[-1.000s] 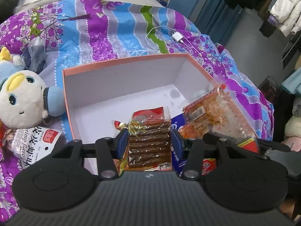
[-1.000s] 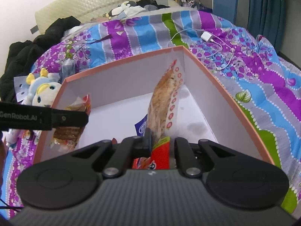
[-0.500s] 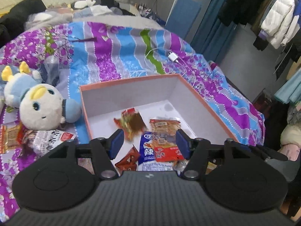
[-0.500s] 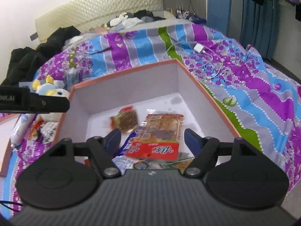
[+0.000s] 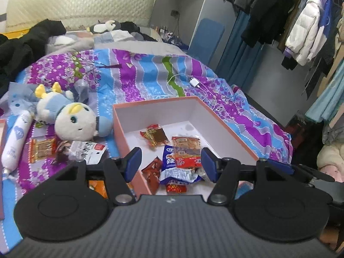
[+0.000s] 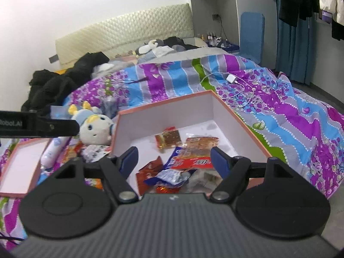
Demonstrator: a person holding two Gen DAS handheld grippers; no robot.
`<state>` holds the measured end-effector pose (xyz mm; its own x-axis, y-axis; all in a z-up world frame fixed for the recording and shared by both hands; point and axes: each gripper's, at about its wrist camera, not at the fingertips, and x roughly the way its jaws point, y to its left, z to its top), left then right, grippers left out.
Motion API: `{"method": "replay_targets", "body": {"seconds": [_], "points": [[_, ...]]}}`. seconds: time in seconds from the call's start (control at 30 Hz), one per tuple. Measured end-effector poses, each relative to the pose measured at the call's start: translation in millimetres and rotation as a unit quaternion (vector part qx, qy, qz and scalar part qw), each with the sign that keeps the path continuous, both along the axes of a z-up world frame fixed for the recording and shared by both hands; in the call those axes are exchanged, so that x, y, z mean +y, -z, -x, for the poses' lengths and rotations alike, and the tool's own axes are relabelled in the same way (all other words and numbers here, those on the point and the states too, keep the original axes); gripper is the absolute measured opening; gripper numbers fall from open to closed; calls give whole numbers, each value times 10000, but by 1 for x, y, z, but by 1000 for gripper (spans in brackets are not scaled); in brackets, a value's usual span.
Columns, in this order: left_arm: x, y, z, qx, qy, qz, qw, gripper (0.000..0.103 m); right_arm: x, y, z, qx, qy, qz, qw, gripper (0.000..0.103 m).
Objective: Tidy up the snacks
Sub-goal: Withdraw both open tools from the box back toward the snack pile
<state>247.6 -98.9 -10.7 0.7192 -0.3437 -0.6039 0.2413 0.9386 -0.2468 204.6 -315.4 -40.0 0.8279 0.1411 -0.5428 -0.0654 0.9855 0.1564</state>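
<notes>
An orange box with a white inside (image 5: 150, 116) (image 6: 163, 116) lies on the bed and holds several snack packs: a brown strip pack (image 5: 155, 134) (image 6: 168, 139), an orange-red pack (image 5: 187, 150) (image 6: 197, 148), a blue pack (image 5: 172, 172) and small red packs (image 5: 151, 172). My left gripper (image 5: 171, 161) is open and empty, above the box's near end. My right gripper (image 6: 174, 159) is open and empty, also above the near end. More snack packs (image 5: 42, 148) and a white pack (image 5: 88, 150) lie on the quilt left of the box.
A plush toy (image 5: 73, 120) (image 6: 93, 126) and a white tube (image 5: 16, 137) lie left of the box. The box lid (image 6: 19, 167) lies at far left. A charger with cable (image 5: 194, 82) lies beyond the box. Clothes hang at right; the bed edge drops off at right.
Both grippers opened and let go of their snack packs, which now lie in the box. Both grippers have pulled back and up from the box.
</notes>
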Motion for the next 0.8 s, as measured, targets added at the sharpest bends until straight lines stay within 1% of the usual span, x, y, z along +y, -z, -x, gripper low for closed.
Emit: {"method": "replay_targets", "body": {"seconds": [0.13, 0.43, 0.73, 0.8], "points": [[10, -7, 33, -94, -105, 7, 9999, 66, 10, -5, 24, -86, -115, -31, 9999, 75], [29, -12, 88, -249, -299, -34, 9992, 66, 28, -12, 65, -262, -335, -105, 9990, 75], [50, -6, 140, -297, -460, -30, 9985, 66, 46, -9, 101, -223, -568, -106, 9981, 75], [55, -2, 150, -352, -555, -176, 9977, 66, 49, -7, 109, -231, -618, -162, 9977, 75]]}}
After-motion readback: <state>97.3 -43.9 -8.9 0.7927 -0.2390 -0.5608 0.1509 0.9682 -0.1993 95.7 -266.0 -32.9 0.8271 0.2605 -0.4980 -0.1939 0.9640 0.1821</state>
